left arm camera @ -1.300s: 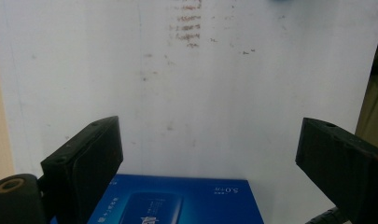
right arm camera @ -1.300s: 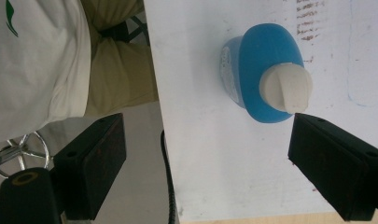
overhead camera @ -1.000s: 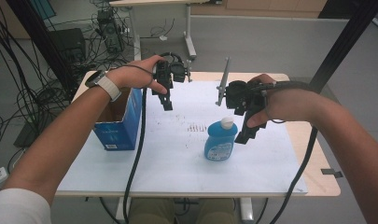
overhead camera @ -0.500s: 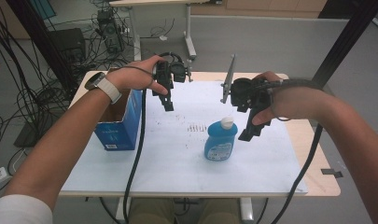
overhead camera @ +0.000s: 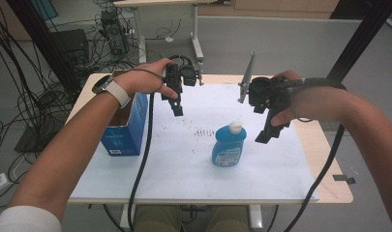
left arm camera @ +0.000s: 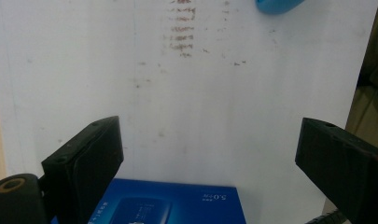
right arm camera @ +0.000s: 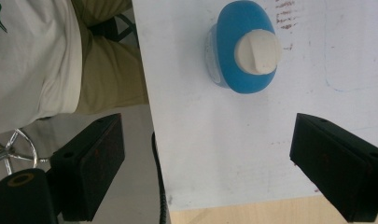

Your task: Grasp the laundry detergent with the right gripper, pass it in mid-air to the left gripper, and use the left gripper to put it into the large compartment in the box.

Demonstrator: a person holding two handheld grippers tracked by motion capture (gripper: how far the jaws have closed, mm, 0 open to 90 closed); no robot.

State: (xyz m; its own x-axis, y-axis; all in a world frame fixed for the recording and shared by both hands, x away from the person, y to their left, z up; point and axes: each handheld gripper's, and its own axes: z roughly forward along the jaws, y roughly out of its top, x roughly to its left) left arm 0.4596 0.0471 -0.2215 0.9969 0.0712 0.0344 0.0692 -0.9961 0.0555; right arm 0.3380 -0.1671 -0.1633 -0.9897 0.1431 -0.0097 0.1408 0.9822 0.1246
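Blue plastic bottle with a white cap (overhead camera: 228, 145): upright on the white sheet (overhead camera: 184, 169) that covers the wooden bench (overhead camera: 336, 159), about mid-width, closer to the near edge than the far one; in the right gripper view its cap (right arm camera: 256, 51) lies ahead of the jaws, off their centre line.
Right claw (overhead camera: 271, 131): jaws spread wide, nothing between them, hanging above the sheet just right of the bottle.
Left claw (overhead camera: 176, 107): jaws also wide and empty, held over the far-left part of the sheet.
Blue cardboard box (overhead camera: 126, 130): open-topped, at the left edge of the bench, just beside the left forearm.
Likely step: a judgement only, the right claw is lining up to close on the bottle.
Risk 1: the bottle is tall on a small base; a jaw coming in from the side could clip the cap and tip it toward the near edge.
Risk 2: a grip set off centre on the rounded, smooth body may let it twist or slide out.
Risk 3: the trailing cable (overhead camera: 140, 164) could drag across the sheet.
Open room: bare sheet all round the bottle; the right edge of the bench is near the right claw; the box closes off the left.
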